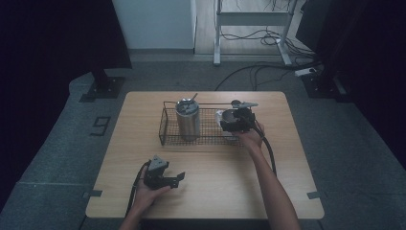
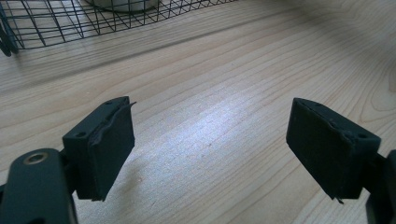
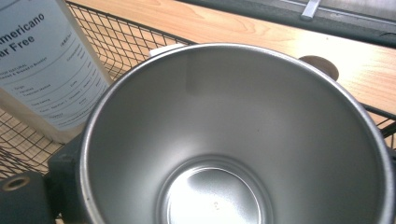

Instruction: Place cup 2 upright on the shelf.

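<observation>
The steel cup [image 3: 233,140] stands upright, mouth up, at the right end of the wire basket [image 1: 168,128], gripped by the right gripper [image 1: 234,120]. The left gripper [image 1: 165,176], near the basket on the desk [image 1: 215,182], has jaws apart, empty.

a lab or recording studio rather than a home: one bare wooden table [image 1: 206,191] stands alone on grey carpet tiles [image 1: 57,143], flanked by dark curtains [image 1: 52,38] on stands with black base plates [image 1: 103,88]. cables [image 1: 258,72] trail over the floor past a white metal desk frame [image 1: 251,21]
</observation>
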Demonstrator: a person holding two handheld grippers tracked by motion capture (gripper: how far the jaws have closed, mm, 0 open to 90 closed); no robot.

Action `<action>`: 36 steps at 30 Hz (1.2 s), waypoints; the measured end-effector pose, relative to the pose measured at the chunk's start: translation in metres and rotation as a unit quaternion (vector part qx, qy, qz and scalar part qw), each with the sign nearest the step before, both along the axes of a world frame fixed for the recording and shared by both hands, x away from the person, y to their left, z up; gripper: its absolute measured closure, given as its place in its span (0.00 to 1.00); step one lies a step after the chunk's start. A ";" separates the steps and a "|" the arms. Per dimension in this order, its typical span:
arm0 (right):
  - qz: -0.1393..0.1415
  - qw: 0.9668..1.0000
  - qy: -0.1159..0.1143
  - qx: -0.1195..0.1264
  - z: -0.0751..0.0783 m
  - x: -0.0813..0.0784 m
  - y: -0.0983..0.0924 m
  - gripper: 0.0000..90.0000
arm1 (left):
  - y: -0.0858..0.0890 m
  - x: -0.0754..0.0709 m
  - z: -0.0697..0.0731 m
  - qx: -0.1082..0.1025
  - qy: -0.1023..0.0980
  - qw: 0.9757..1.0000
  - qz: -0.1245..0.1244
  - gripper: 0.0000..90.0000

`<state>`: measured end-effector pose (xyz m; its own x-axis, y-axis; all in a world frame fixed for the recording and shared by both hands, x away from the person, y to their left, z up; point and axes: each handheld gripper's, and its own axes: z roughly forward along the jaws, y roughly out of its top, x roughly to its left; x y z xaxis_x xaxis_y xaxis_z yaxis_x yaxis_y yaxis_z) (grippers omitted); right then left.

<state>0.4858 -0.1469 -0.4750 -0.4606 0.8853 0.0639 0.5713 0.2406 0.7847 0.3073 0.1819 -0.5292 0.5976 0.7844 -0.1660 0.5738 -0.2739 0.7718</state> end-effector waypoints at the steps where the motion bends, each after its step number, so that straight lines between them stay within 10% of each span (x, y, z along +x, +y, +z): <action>1: 0.001 1.000 0.001 -0.002 -0.001 0.000 0.001 0.07 | 0.000 0.000 0.000 0.000 0.000 1.000 0.000 0.17; 36: -0.006 0.996 0.032 -0.079 -0.011 0.004 0.009 0.07 | 0.001 0.000 -0.001 0.000 0.000 1.000 0.002 0.17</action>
<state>0.4893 -0.1376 -0.4858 -0.4495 0.8920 -0.0481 0.6230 0.3516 0.6988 0.3076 0.1826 -0.5299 0.5942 0.7870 -0.1660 0.5757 -0.2719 0.7711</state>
